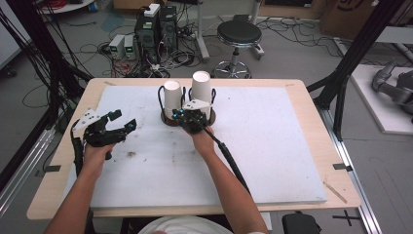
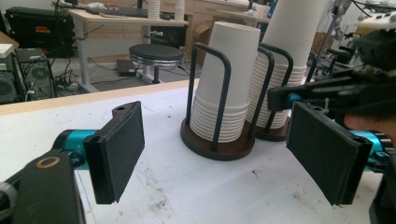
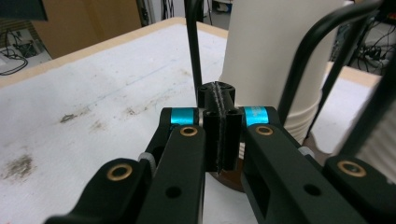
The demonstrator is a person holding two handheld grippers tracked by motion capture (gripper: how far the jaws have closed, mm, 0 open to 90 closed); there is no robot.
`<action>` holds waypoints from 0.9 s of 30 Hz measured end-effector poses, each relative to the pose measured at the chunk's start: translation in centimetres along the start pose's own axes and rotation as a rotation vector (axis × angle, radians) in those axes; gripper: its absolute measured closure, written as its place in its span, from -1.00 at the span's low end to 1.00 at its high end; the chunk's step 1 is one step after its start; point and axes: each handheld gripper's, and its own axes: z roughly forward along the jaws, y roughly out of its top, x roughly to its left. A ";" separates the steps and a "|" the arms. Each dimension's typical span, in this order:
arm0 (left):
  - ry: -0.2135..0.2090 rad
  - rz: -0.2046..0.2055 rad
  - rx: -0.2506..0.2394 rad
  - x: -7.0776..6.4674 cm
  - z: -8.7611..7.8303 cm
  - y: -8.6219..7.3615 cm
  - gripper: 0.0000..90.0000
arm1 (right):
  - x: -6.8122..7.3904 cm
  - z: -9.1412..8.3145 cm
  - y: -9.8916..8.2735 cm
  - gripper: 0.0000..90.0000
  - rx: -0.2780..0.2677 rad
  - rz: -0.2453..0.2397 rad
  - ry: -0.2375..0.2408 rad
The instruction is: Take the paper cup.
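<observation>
Left gripper [image 1: 124, 121], seen from the high view, sits at the left side of the table [image 1: 292, 146], held in the person's left hand [image 1: 95, 153]. Its jaws stand wide apart with nothing between them; the left gripper view confirms this, both black pads [image 2: 122, 147] facing each other across bare white table cover.

Near the middle of the far half of the table stand two cup holders side by side, each a round dark base with black wire hoops. The left cup stack [image 1: 172, 100] and the right cup stack [image 1: 200, 90] are white paper cups nested upside down. In the left gripper view the left holder's base [image 2: 219, 148] is fully seen; the right holder's base is partly hidden behind it and behind the other gripper.

Right gripper [image 1: 187, 119], held in the right hand [image 1: 204, 143], sits just in front of the holders. In the right gripper view its jaws are pressed together, pad against pad, with nothing seen between them. Whether the tips touch the dark base just beyond them cannot be told. The tops of the cup stacks are cut off in that view.
</observation>
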 end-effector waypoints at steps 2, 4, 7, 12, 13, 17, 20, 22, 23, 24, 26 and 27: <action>0.002 -0.003 -0.002 0.0 0.0 0.0 -0.57 | 0.1 0.2 -0.1 1.00 0.003 0.007 -0.003; 0.004 -0.001 0.000 0.1 0.0 0.0 -0.57 | 0.2 0.8 -0.5 1.00 0.007 0.030 -0.007; 0.008 -0.005 -0.003 0.1 0.0 0.0 -0.57 | 0.3 1.2 -0.7 1.00 0.008 0.041 -0.011; 0.014 -0.006 -0.008 0.2 0.1 0.2 -0.57 | 0.4 1.7 -0.9 1.00 0.003 0.083 -0.032; 0.016 -0.006 -0.008 0.2 0.1 0.2 -0.57 | 0.4 1.8 -1.0 1.00 0.005 0.092 -0.045; 0.017 -0.005 -0.007 0.3 0.1 0.2 -0.57 | 0.6 2.6 -1.4 1.00 0.041 0.088 -0.099; 0.016 -0.004 -0.006 0.2 0.1 0.2 -0.57 | 0.5 2.9 -1.6 1.00 0.044 0.119 -0.112; 0.016 -0.002 -0.004 0.2 0.1 0.1 -0.57 | 0.4 3.0 -1.6 1.00 0.046 0.123 -0.113; 0.015 -0.001 -0.004 0.2 0.2 0.1 -0.57 | 0.5 3.2 -1.6 1.00 0.048 0.130 -0.120; 0.015 -0.001 -0.005 0.2 0.2 0.1 -0.57 | 0.5 3.2 -1.6 1.00 0.048 0.130 -0.120; 0.015 -0.001 -0.006 0.3 0.2 0.1 -0.56 | 0.6 3.4 -1.5 1.00 0.048 0.135 -0.124; 0.017 -0.001 -0.005 0.3 0.1 0.1 -0.56 | 0.7 3.5 -1.5 1.00 0.049 0.137 -0.126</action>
